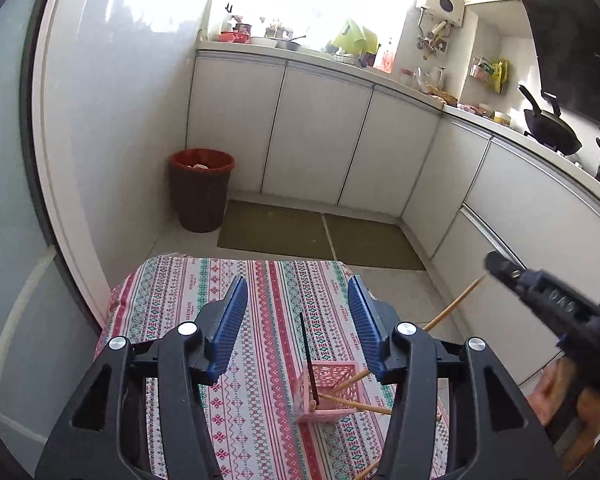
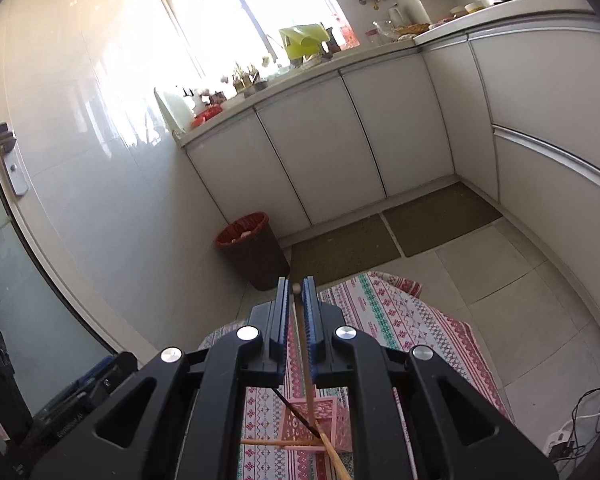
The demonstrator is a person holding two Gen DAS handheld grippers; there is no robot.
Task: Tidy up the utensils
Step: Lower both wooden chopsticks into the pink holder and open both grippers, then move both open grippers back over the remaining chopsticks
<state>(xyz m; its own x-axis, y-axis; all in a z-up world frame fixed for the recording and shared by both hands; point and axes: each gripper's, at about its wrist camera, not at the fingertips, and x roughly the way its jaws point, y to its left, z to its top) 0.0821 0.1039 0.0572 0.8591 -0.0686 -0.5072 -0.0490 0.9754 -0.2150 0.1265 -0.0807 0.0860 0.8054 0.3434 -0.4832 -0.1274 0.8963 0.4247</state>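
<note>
A small pink lattice basket (image 1: 327, 392) stands on a table with a striped patterned cloth (image 1: 260, 320). A black chopstick (image 1: 309, 356) and wooden chopsticks (image 1: 356, 404) lean in it. My left gripper (image 1: 298, 320) is open and empty above the cloth, left of and above the basket. My right gripper (image 2: 296, 308) is shut on a wooden chopstick (image 2: 305, 360) whose lower end reaches down into the basket (image 2: 320, 420). In the left wrist view the right gripper (image 1: 540, 292) and its chopstick (image 1: 456, 304) show at the right.
White kitchen cabinets (image 1: 320, 132) run along the back and right. A dark waste bin with a red liner (image 1: 201, 188) stands in the floor corner. Two green mats (image 1: 320, 232) lie on the floor. A wok (image 1: 548, 128) sits on the right counter. A door handle (image 2: 0, 140) is at left.
</note>
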